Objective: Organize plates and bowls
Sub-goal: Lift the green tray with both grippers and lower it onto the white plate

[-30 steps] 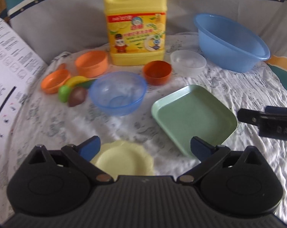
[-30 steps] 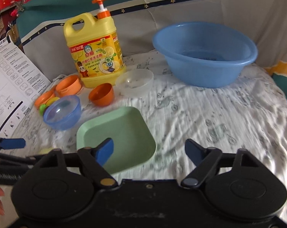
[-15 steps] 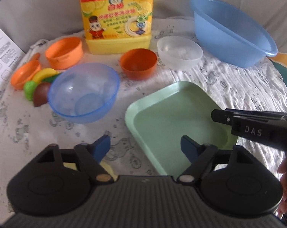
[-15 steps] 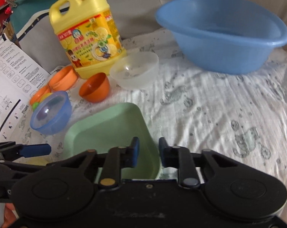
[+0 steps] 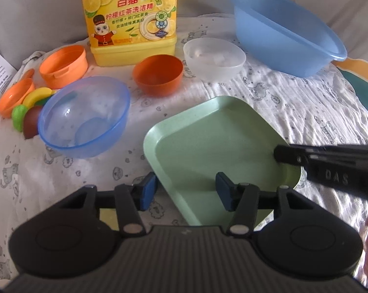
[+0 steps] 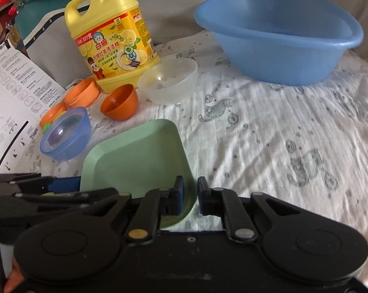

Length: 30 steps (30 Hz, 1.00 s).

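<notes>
A green square plate [image 5: 215,151] [image 6: 140,156] lies on the white cloth in front of both grippers. My left gripper [image 5: 185,191] straddles its near left rim, one pad outside and one inside. Its jaws are closing, and the pads stand clear of the rim. My right gripper [image 6: 191,195] is at the plate's right rim, its jaws closing to a narrow gap with the rim pinched between the pads. In the left wrist view the right gripper [image 5: 279,153] comes in from the right. A blue translucent bowl [image 5: 84,119], an orange-brown bowl [image 5: 157,73] and a clear bowl [image 5: 214,57] stand behind.
A large blue basin [image 5: 286,39] sits at the back right and a yellow detergent jug [image 5: 130,17] at the back centre. Orange cups [image 5: 64,64] and toy fruit [image 5: 30,112] lie at the left. A printed paper sheet [image 6: 10,97] leans at the far left.
Both grippers moved forward and down to the green plate. The right jaws went from wide apart to nearly together on its rim. The left jaws narrowed around its near edge.
</notes>
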{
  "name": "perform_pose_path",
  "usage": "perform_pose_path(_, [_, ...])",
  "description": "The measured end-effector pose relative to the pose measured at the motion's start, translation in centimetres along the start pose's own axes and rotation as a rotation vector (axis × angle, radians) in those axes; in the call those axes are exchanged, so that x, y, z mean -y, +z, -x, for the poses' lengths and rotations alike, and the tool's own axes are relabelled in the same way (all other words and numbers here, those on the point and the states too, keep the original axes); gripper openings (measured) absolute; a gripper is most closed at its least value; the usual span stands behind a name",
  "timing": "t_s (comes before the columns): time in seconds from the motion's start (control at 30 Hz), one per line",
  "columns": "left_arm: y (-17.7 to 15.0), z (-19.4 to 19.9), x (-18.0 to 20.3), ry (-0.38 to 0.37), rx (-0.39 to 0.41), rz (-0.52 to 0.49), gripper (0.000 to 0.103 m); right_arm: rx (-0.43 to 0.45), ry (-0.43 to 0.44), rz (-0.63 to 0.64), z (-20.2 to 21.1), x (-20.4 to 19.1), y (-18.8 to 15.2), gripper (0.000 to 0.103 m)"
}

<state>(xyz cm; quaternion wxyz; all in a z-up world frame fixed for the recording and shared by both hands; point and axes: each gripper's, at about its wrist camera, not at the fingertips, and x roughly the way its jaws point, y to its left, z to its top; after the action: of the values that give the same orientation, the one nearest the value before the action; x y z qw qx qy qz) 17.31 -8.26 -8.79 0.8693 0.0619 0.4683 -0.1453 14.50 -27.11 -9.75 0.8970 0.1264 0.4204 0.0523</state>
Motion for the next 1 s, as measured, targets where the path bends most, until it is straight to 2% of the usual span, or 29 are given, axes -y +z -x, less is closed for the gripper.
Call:
perform_pose_path(0.3, [-0.2, 0.0, 0.2, 0.001, 0.003, -0.017, 0.056, 0.029, 0.01, 0.076, -1.8, -0.5, 1.1, 0.016])
perform_pose_path(0.47, [-0.5, 0.3, 1.2, 0.03, 0.033, -0.04, 0.052, 0.043, -0.049, 0.073, -1.5, -1.7, 0.5, 0.018])
perform_pose_path(0.6, [-0.3, 1.1, 1.0, 0.028, 0.03, -0.027, 0.043, 0.026, -0.043, -0.005, -0.5, -1.3, -0.1, 0.018])
perform_pose_path(0.7, [-0.1, 1.8, 1.1, 0.027, 0.038, -0.015, 0.043, 0.015, -0.029, -0.061, 0.6, -0.9, -0.6, 0.018])
perform_pose_path(1.0, [-0.1, 5.2, 1.7, 0.007, 0.079, -0.007, 0.043, 0.029, -0.045, -0.089, 4.8, -1.6, -1.5, 0.018])
